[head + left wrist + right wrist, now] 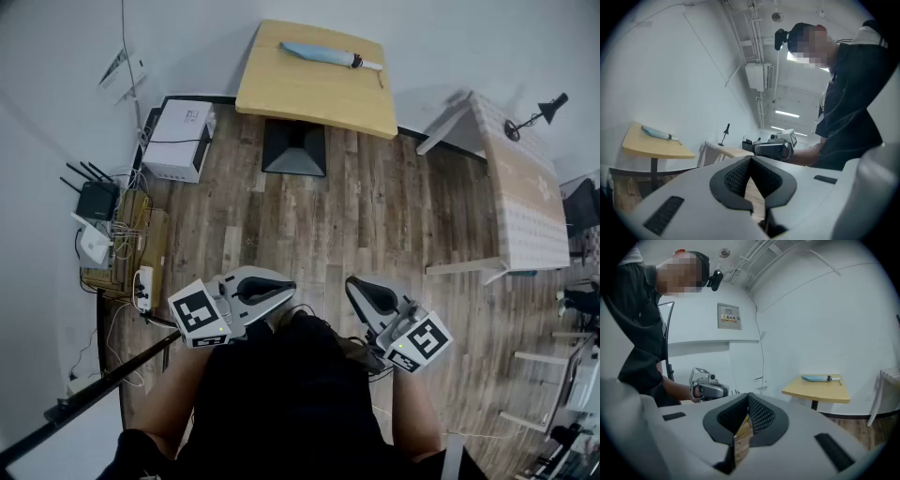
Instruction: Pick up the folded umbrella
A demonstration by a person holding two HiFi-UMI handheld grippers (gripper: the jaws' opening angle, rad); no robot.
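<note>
The folded umbrella (323, 56), light blue with a white handle, lies on the wooden table (309, 103) across the room, far from both grippers. It also shows small in the left gripper view as the umbrella (656, 133) and in the right gripper view as the umbrella (818, 378). I hold both grippers close to my body, tips turned toward each other. My left gripper (286, 289) has its jaws together with nothing in them, seen close up at the left gripper (750, 160). My right gripper (354, 286) looks shut and empty too, likewise the right gripper (748, 397).
A white box-like device (178, 141) sits on the floor left of the table, with a router (94, 200) and cables by the left wall. A white table (520, 187) with a black lamp (548, 108) stands at right. A black pole (112, 375) crosses bottom left. Wood floor (309, 225) lies between me and the table.
</note>
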